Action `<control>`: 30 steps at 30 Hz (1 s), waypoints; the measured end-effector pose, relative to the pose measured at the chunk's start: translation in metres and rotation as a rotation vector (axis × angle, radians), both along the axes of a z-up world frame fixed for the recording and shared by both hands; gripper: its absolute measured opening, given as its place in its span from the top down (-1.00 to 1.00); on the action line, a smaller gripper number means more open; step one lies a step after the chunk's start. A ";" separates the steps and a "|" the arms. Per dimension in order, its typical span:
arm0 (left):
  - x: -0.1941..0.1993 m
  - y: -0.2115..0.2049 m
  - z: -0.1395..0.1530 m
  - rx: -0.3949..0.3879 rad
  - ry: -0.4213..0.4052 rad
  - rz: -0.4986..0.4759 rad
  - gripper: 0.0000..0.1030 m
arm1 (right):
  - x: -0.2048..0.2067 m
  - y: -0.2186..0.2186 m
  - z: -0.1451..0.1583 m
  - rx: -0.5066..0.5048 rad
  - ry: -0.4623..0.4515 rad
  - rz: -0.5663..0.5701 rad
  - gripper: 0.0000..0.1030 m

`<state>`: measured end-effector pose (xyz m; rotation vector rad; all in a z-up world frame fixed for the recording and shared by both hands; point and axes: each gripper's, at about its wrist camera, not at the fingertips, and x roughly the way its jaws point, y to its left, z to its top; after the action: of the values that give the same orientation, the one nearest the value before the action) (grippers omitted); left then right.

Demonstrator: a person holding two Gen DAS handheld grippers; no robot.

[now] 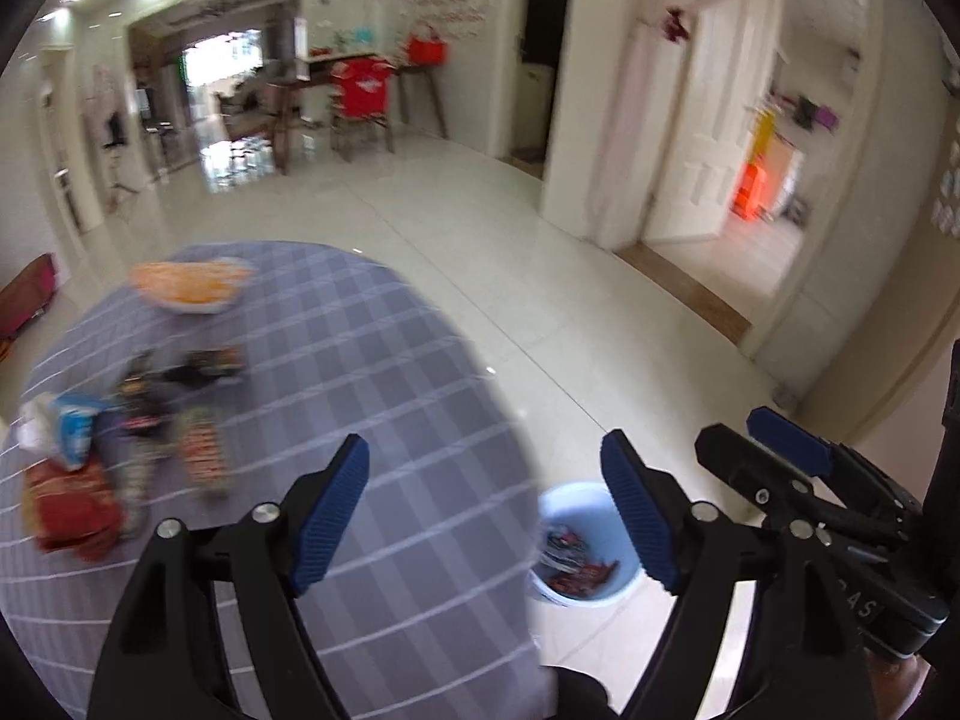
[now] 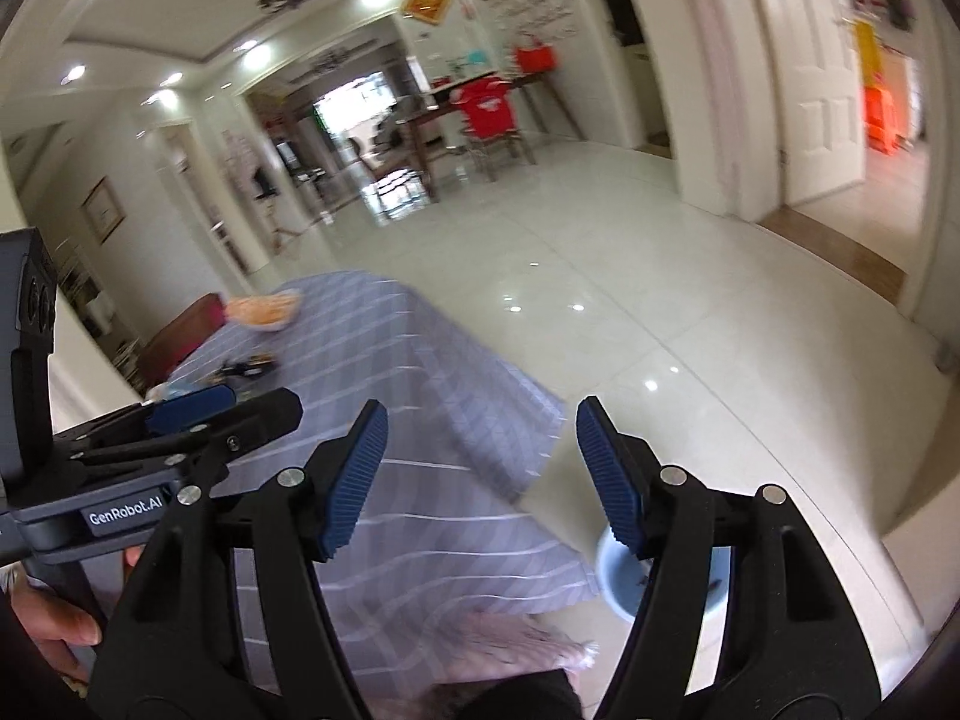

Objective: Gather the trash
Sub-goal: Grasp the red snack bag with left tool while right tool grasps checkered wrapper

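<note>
Wrappers (image 1: 150,414) heaped at left of frame on checked tablecloth (image 1: 372,420); bucket (image 1: 579,546) on floor beside table, lower centre, part-filled, handy for drops. Left gripper (image 1: 486,510) and right gripper (image 2: 480,474) both spread, empty, likely between picks.

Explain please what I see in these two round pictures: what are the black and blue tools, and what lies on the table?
A person holds one two-finger gripper in each hand; each carries a fisheye camera looking along its fingers. The left camera shows the left gripper, open and empty, with the right one beside it. The right camera shows the right gripper, also open and empty. Below is a table with a checked grey cloth. On it lie blurred snack wrappers and a bowl of something orange. On the floor beside the table stands a pale blue bin with wrappers already inside.
</note>
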<state>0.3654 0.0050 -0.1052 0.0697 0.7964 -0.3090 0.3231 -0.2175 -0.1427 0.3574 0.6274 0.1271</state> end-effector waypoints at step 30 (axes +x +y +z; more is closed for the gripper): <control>0.009 0.269 -0.052 -0.312 0.127 0.443 0.42 | 0.119 0.270 -0.040 -0.324 0.152 0.385 -0.09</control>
<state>0.3742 0.2743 -0.1574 -0.4189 0.8572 -0.0141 0.4416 0.0530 -0.1829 -0.0715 0.8496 0.3640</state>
